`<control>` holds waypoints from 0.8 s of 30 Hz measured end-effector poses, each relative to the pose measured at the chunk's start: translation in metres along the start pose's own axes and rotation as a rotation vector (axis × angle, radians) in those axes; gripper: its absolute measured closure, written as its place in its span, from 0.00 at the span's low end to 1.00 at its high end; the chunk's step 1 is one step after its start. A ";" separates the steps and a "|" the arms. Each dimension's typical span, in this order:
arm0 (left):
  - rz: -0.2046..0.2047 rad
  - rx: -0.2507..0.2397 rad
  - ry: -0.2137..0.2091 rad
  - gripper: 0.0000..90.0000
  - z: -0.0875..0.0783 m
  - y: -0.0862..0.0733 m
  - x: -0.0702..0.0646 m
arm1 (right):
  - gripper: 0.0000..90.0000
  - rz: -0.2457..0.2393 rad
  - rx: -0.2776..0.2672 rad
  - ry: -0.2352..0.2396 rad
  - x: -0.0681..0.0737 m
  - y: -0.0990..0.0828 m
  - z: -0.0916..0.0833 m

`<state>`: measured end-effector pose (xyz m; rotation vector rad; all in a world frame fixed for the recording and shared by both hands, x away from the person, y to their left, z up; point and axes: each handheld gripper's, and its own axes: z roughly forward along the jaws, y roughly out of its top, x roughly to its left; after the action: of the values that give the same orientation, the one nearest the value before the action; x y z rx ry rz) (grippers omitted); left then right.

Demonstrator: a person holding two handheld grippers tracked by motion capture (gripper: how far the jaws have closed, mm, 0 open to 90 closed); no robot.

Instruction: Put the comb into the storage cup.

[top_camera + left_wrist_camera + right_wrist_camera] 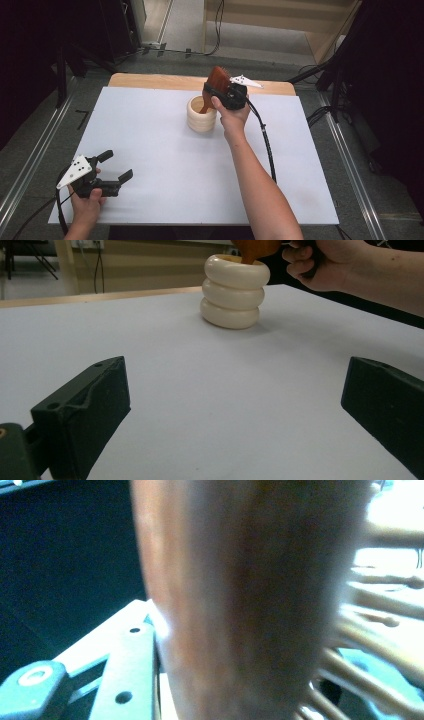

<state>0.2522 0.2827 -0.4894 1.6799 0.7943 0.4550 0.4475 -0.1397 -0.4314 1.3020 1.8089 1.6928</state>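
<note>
A brown wooden hairbrush (217, 80) stands head up, its handle dipping into a cream ringed cup (201, 117) near the table's far middle. My right gripper (214, 91) is shut on the brush just above the cup's rim. In the right gripper view the brush (240, 600) looms close and blurred, with its pins (380, 620) at the right. In the left gripper view, the cup (234, 290) stands far off, with the handle's end (255, 247) inside it. My left gripper (117, 165) rests at the table's near left, open and holding nothing (235, 410).
A white sheet (165, 165) covers the table; a strip of wood (150, 80) shows along its far edge. The right gripper's black cable (265, 140) trails down the table's right side. Dark stands and floor cables surround the table.
</note>
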 end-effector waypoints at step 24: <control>0.004 0.001 0.001 0.00 0.000 0.000 -0.001 | 0.50 0.165 -0.038 -0.023 -0.011 -0.015 0.003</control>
<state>0.2518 0.2817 -0.4895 1.6825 0.7922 0.4579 0.4495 -0.1443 -0.4497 1.4843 1.6884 1.7789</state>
